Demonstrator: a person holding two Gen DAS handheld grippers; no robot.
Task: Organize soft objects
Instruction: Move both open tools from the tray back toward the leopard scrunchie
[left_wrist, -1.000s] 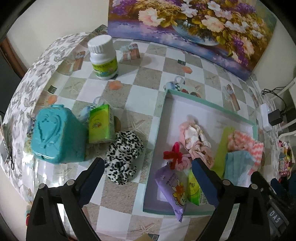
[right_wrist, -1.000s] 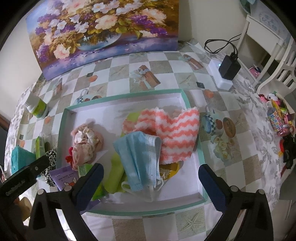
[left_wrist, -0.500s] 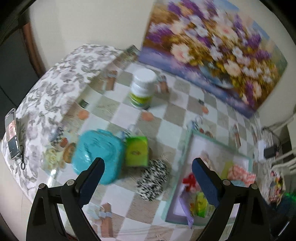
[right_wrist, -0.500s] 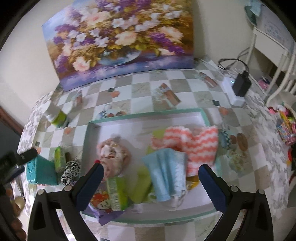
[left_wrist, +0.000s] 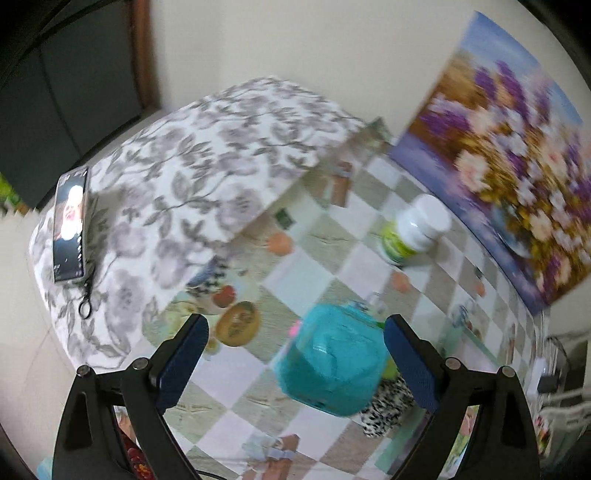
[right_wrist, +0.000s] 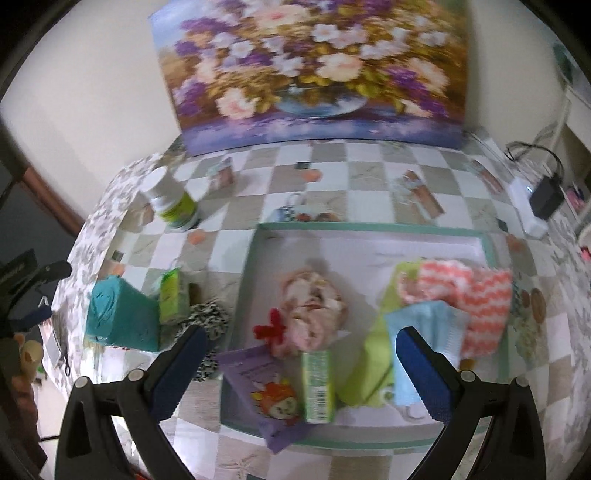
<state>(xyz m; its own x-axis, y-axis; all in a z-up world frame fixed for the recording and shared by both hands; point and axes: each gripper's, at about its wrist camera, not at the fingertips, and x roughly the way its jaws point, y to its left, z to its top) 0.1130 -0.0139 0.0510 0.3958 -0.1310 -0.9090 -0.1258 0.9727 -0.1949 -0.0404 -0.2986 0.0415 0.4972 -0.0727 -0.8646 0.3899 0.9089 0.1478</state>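
A teal-rimmed white tray (right_wrist: 369, 229) holds a pink scrunchie (right_wrist: 314, 306), a red bow (right_wrist: 269, 328), a purple packet (right_wrist: 266, 387), a green tissue pack (right_wrist: 317, 384), a lime cloth (right_wrist: 369, 362), a blue face mask (right_wrist: 424, 332) and a coral zigzag cloth (right_wrist: 476, 291). Left of the tray lie a leopard-print scrunchie (right_wrist: 208, 317), another green tissue pack (right_wrist: 173, 295) and a teal box (right_wrist: 118, 314). My right gripper (right_wrist: 301, 373) is open above the tray's front. My left gripper (left_wrist: 295, 362) is open and empty, raised over the teal box (left_wrist: 332, 365).
A white bottle with a green label (right_wrist: 171, 203) stands at the back left. A flower painting (right_wrist: 314, 70) leans on the wall. A phone (left_wrist: 70, 225) lies on the floral cloth at the table's left end. A charger and power strip (right_wrist: 535, 199) sit at the right.
Both grippers have pulled back and up from the table. The left view has swung left, off the tray and toward the table's left end and the phone. Nothing was grasped.
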